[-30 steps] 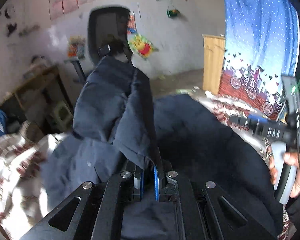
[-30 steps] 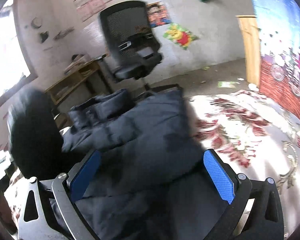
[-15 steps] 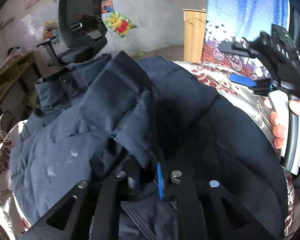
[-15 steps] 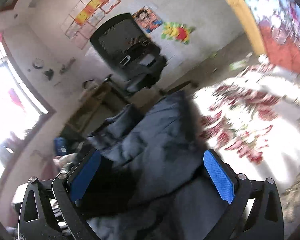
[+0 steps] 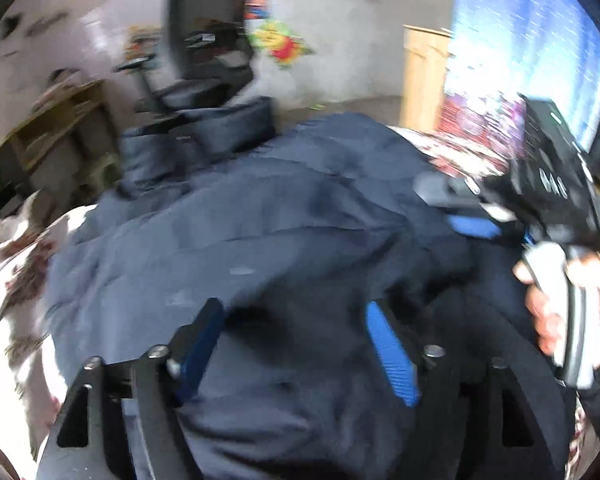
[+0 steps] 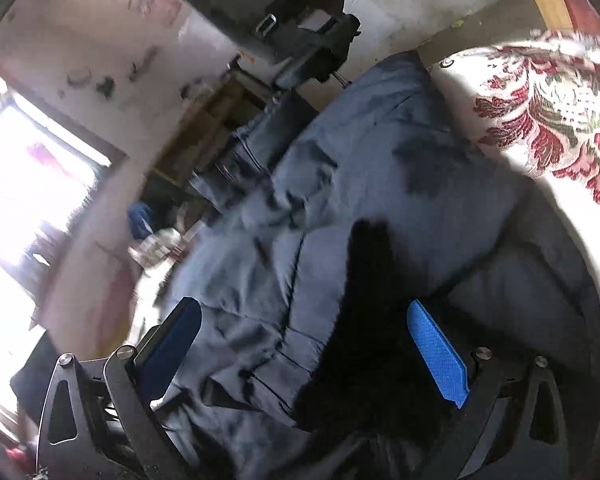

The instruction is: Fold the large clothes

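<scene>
Navy padded jacket (image 5: 284, 240) lies bunched on the floral bed cover (image 6: 548, 112), approx. one fold laid over w/ squaring up left, I'd judge; left gripper (image 5: 296, 340) has just been opening, nothing pinched, right gripper (image 6: 312, 344) wide open over it, collar at far end.

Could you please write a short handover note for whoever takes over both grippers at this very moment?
Left gripper: jaws have just been opening and now stand open over the navy padded jacket, fabric lying between them but not pinched.
Right gripper: open, low over the same jacket, holding nothing.
Jacket: spread on the floral bedcover, collar toward the office chair.
Done: one part appears laid across the body.
Left: the remaining folds and smoothing, probably.
</scene>
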Demonstrator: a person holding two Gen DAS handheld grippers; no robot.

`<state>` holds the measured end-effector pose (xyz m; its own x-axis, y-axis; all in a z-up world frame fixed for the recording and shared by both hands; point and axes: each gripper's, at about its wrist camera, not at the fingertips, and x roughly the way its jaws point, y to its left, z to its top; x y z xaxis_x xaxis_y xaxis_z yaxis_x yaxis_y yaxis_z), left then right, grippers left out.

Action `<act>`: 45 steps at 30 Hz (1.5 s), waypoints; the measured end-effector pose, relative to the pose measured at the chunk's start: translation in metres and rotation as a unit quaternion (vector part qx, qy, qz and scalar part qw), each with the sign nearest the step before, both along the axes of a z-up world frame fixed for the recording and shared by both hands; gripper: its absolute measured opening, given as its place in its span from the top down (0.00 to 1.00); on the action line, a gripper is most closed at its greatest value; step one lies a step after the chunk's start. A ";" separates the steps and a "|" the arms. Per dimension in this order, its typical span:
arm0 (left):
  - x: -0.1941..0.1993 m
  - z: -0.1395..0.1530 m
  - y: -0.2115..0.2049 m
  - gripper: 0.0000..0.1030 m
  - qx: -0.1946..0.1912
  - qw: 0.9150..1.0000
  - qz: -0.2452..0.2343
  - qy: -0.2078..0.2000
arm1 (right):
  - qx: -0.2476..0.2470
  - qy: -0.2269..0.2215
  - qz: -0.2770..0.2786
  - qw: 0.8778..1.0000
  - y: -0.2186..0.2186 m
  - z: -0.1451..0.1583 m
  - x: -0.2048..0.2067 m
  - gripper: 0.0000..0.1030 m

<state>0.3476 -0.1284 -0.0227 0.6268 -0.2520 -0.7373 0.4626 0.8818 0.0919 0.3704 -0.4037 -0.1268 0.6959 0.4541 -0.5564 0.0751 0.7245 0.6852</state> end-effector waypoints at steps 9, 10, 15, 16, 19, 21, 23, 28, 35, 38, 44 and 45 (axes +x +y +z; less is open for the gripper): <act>0.031 -0.001 0.064 0.18 0.040 0.980 0.194 0.011 | -0.084 0.035 -0.009 0.996 0.015 0.015 -0.002 0.72; 0.034 -0.001 0.071 0.17 0.037 0.977 0.208 0.015 | -0.088 0.033 -0.013 0.995 0.014 0.019 -0.003 0.82; 0.037 0.003 0.090 0.15 0.033 0.968 0.247 0.016 | -0.083 -0.038 -0.022 0.996 0.006 0.051 -0.015 0.95; 0.037 0.003 0.091 0.15 0.035 0.968 0.250 0.013 | -0.093 -0.057 -0.027 0.994 0.005 0.061 -0.018 0.95; 0.040 0.004 0.099 0.15 0.040 0.966 0.254 0.005 | -0.119 -0.109 -0.053 0.986 0.001 0.086 -0.028 0.95; 0.041 0.003 0.103 0.14 0.044 0.965 0.259 -0.002 | -0.139 -0.132 -0.072 0.979 -0.003 0.095 -0.031 0.95; 0.044 0.000 0.107 0.13 0.044 0.964 0.263 -0.001 | -0.171 -0.128 -0.082 0.973 -0.005 0.094 -0.028 0.95; 0.063 -0.017 0.109 0.13 0.061 0.960 0.274 0.013 | -0.215 -0.085 -0.097 0.968 -0.008 0.073 -0.011 0.95; 0.071 -0.033 0.106 0.12 0.071 0.961 0.266 0.024 | -0.232 -0.057 -0.116 0.964 -0.009 0.059 0.001 0.95; 0.073 -0.037 0.104 0.11 0.073 0.961 0.265 0.026 | -0.236 -0.034 -0.110 0.965 -0.009 0.050 0.007 0.93; 0.069 -0.032 0.114 0.10 0.040 0.960 0.277 0.018 | -0.243 -0.037 -0.122 0.962 -0.012 0.050 0.002 0.75; 0.067 -0.028 0.118 0.10 0.024 0.959 0.283 0.010 | -0.247 -0.041 -0.125 0.960 -0.011 0.052 0.001 0.69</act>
<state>0.4143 -0.0103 -0.0504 0.6391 0.1594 -0.7525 -0.0866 0.9870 0.1355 0.3716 -0.4145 -0.0752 0.7997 -0.0369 -0.5992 0.2485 0.9289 0.2745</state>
